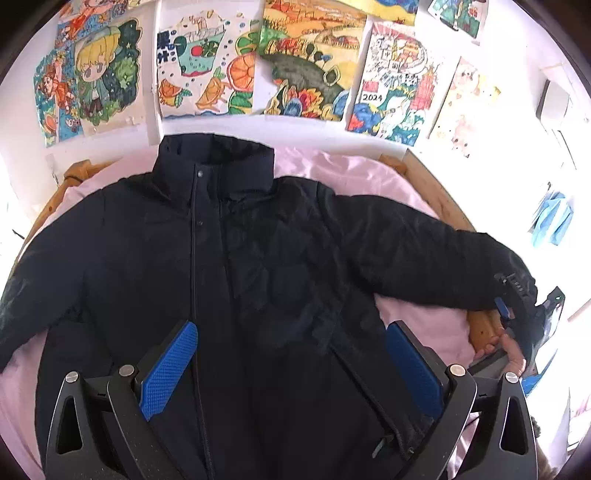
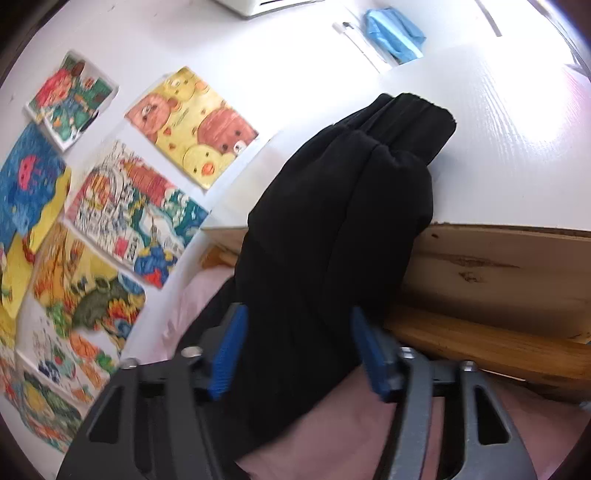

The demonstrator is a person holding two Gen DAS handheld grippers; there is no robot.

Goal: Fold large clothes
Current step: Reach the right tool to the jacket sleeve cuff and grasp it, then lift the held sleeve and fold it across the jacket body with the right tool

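Dark navy padded jacket (image 1: 258,280) lay front-up on the pink-sheeted bed (image 1: 332,166), zipped shut, stand-up collar (image 1: 216,158) toward the wall. Snap buttons ran down the placket beside the zip. Both sleeves were spread outward. The sleeve (image 2: 332,221) on the right of the left-wrist view reached over the bed's wooden edge, its gathered cuff (image 2: 417,118) against the white panel beyond.

wall: children's drawings (image 1: 310,62) are pinned in a row, one marked 2024 (image 1: 399,85) | bed: a pink sheet (image 1: 351,173) is spread inside a wooden frame (image 1: 436,192) | right side: a blue cloth (image 2: 395,33) is hung on the white wall | a bear-and-chick drawing (image 2: 195,125) is seen beside the frame board (image 2: 498,266)
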